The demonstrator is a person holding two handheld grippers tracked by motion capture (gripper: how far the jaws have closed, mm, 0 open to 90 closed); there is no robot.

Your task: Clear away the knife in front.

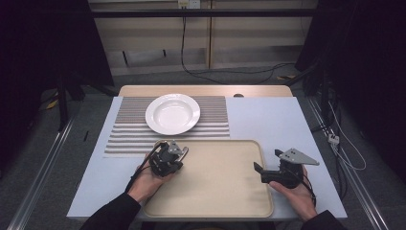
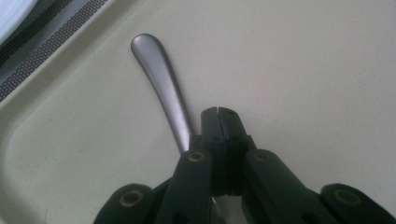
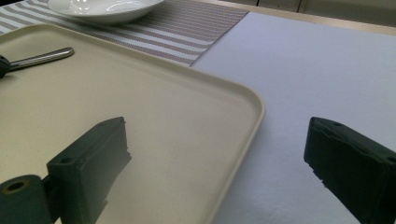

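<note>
At the near-left corner of the beige tray [image 1: 225,191], a metal utensil handle [image 2: 161,84] lies flat on the tray floor, and the left gripper [image 1: 173,152] sits right over it. The handle is brushed grey steel, slim, widening to a rounded end that points toward the tray's raised rim. In the left gripper view its near part runs under the gripper beside the black jaws, which are pressed together; whether they pinch the handle lower down cannot be told, and its working end is hidden. In the right gripper view the same handle shows at the far side of the tray.

The tray rests on a pale blue-grey bench [image 1: 268,117] with a wooden strip along its far edge. Beyond the tray a striped placemat [image 1: 125,129] carries a white deep plate [image 1: 172,113], just clear of the tray's far rim. The room around is dark, with a grey floor, cables and light cabinet fronts at the back.

The right gripper [image 1: 266,160] is held at the tray's right rim, its jaws wide apart with nothing between them, one over the tray floor and one over the bare bench. Most of the tray floor lies open between the two grippers, and the bench to the right of the tray is bare as far as its edge.
</note>
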